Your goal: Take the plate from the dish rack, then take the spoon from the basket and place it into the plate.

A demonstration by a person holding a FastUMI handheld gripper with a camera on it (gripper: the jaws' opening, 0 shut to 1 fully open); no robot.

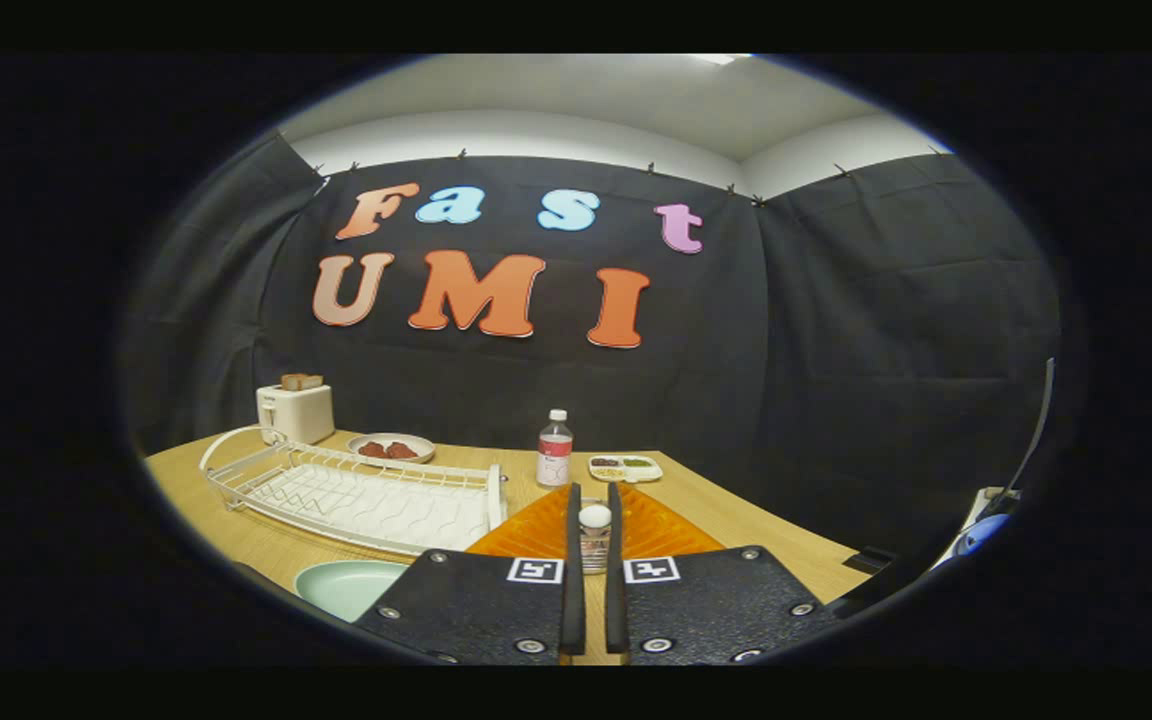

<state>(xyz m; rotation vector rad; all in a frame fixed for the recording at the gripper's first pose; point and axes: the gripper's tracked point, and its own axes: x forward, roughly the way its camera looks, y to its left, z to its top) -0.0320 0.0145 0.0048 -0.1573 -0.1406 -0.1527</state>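
the hand-held gripper [594, 520] has its fingers drawn close together, a narrow gap left between them; a small clear shaker with a white cap [594, 538] sits in that gap, and i cannot tell whether the fingers press it. the orange basket [656, 525] lies just under and ahead of the fingers. the pale green plate [346, 585] rests on the wooden surface [736, 515], left of the fingers, beside the white dish rack [356, 490]. a water bottle [555, 450], a toaster [294, 410] and a bowl of red food [389, 447] stand beyond.
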